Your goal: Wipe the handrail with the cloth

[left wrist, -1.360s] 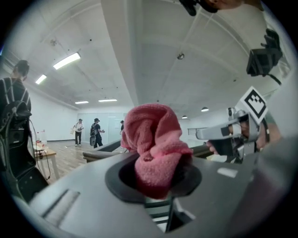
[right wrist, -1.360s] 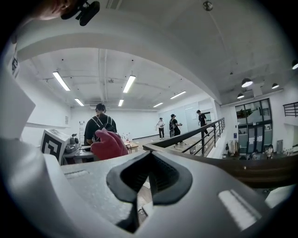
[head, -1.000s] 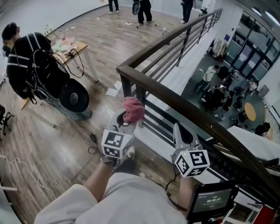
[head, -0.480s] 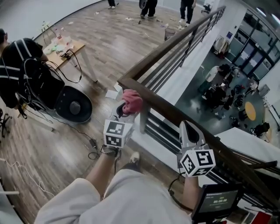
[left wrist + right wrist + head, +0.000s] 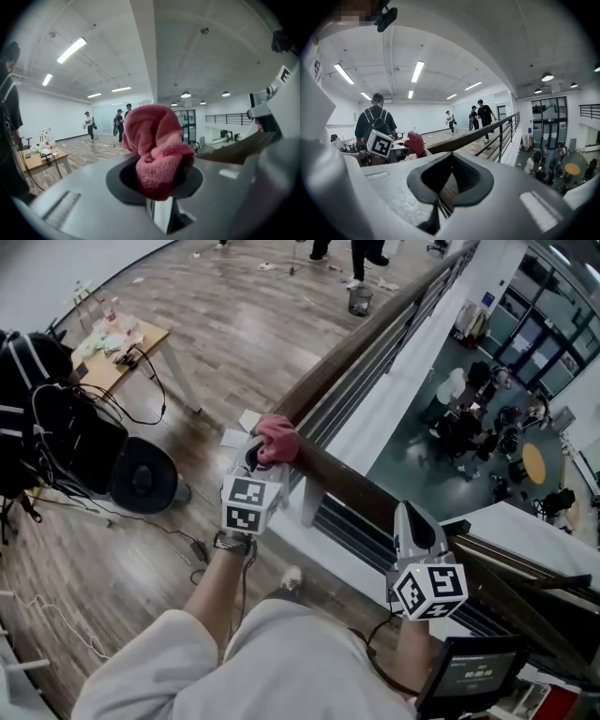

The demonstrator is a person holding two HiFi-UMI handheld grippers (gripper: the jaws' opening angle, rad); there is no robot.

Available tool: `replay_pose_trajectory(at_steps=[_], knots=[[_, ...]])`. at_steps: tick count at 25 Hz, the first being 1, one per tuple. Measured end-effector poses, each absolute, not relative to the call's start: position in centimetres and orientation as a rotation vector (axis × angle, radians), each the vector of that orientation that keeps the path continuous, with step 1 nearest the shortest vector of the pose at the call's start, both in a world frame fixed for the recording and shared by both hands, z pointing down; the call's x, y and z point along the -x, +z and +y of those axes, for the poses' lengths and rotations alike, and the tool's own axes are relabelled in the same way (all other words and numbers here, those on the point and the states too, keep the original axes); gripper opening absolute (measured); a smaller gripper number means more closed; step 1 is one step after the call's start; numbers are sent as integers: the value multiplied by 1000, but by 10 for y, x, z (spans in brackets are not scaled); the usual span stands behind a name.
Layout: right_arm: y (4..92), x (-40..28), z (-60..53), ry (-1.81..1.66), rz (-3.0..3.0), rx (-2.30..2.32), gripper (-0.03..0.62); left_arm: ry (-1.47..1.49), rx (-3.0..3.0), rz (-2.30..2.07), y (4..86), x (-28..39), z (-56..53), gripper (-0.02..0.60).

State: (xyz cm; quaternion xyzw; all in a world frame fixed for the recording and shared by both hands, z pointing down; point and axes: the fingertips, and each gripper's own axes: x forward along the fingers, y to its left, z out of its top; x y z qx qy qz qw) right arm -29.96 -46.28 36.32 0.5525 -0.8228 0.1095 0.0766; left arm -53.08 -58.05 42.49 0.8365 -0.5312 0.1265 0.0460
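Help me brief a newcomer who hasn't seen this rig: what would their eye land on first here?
The bunched pink cloth, clamped in the left gripper at the corner of the dark wooden handrail, stands out first. Next comes the drop beyond the rail to a lower floor with people on it, at the right. The right gripper hangs shut and empty by the rail, nearer the person.
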Motion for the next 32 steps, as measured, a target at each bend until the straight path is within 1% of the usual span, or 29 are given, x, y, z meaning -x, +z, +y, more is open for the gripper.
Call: replay_pose_trajectory(at_steps=[5, 7, 17, 32], knots=[[365, 295, -463, 349, -2415, -1702, 2, 603, -2585, -1640, 439, 538, -589, 93], [367, 291, -462, 355, -2407, -1716, 2, 636, -2622, -1635, 439, 536, -588, 92], [378, 276, -449, 362, -2404, -1711, 2, 517, -2579, -1562, 442, 519, -579, 87], [382, 179, -406, 429, -2316, -1898, 2, 558, -2609, -1457, 449, 432, -548, 86]])
